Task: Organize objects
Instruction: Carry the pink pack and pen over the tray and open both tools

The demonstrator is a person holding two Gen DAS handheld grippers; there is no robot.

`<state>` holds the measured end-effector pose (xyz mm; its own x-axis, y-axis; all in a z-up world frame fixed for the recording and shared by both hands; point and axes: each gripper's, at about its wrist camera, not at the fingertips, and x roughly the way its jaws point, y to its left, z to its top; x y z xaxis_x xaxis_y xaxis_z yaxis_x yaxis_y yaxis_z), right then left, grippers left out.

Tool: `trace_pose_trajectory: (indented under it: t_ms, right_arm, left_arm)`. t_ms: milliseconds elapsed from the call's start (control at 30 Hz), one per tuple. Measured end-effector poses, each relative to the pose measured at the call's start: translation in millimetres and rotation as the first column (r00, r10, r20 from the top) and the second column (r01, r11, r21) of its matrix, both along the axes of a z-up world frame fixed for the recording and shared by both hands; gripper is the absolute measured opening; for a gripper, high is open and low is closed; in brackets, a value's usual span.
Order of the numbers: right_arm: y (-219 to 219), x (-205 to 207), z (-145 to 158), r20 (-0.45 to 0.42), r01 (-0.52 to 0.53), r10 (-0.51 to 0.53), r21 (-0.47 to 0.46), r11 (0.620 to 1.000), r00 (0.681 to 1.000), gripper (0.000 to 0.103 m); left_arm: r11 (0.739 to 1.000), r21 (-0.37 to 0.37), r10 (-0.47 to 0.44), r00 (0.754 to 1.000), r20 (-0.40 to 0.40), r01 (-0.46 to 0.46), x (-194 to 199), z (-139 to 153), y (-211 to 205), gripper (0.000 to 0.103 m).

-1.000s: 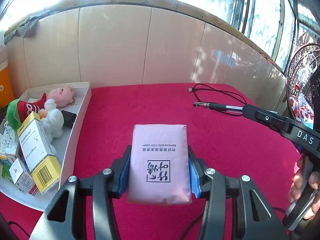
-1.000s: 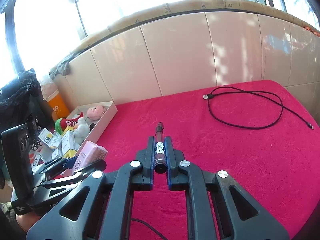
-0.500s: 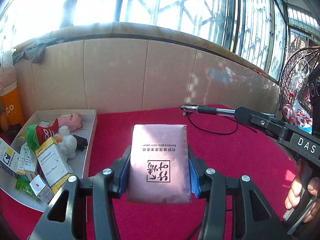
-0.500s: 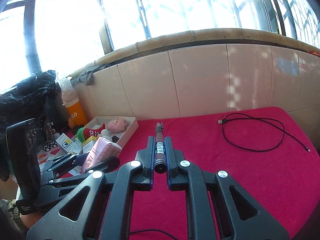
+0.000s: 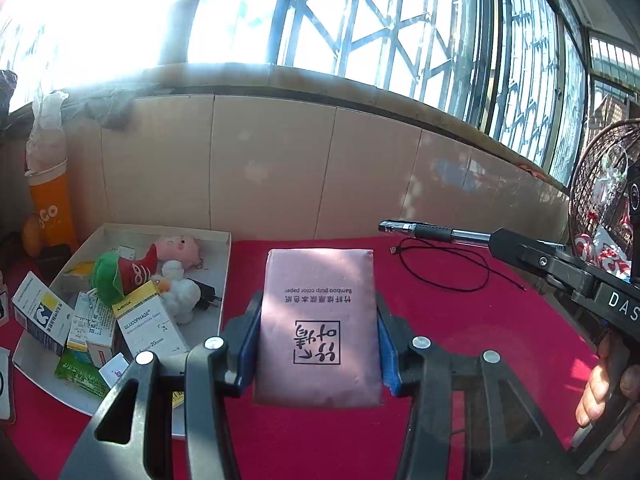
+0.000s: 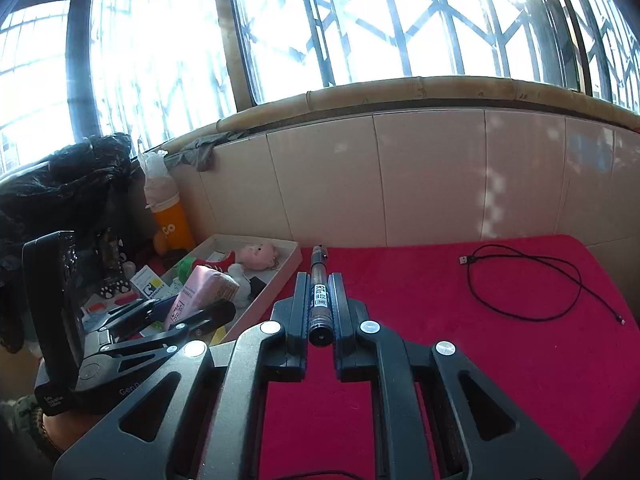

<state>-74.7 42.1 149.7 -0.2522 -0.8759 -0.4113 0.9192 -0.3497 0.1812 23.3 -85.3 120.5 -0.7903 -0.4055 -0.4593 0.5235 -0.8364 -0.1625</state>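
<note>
A pink pack of tissue paper [image 5: 318,324], printed with black characters and the words "Bamboo pulp color paper", sits clamped between the blue-padded jaws of the left gripper [image 5: 316,320], which are partly open around its width. The pack is held above a red cloth-covered table [image 5: 460,320]. The right gripper [image 6: 320,292] has its jaws closed tight on a dark pen [image 6: 320,292], which points forward along the fingers; in the left wrist view the pen [image 5: 432,232] juts in from the right, above the table. To the left of the pack lies a shallow white tray [image 5: 226,264] holding a pink doll [image 5: 176,246], a red and green plush toy [image 5: 120,276], a white plush toy [image 5: 180,296], a black charger [image 5: 206,294] and several medicine boxes [image 5: 148,328]. A black USB cable [image 6: 532,280] lies looped on the cloth at far right. An orange cup [image 6: 172,224] stands beyond the tray against a tiled wall [image 6: 400,180] under barred windows.
</note>
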Motion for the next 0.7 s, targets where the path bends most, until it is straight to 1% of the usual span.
trace_pose_trajectory:
  t_ms: [367,500,700]
  right_arm:
    - [-31,26,14,-0.042,-0.062,0.062,0.002,0.998,0.997,0.008]
    - [-45,35,16,-0.044,-0.082,0.082,0.005,0.997,0.996,0.008]
    - [-69,47,18,-0.050,-0.118,0.119,0.020,0.993,0.992,0.008]
  left_arm:
    - [0.997,0.026,0.074,0.997,-0.032,-0.073,28,7,-30,0.049]
    - [0.993,0.031,0.115,0.992,-0.045,-0.114,40,11,-45,0.049]
    - [0.985,0.041,0.172,0.984,-0.035,-0.171,55,8,-65,0.049]
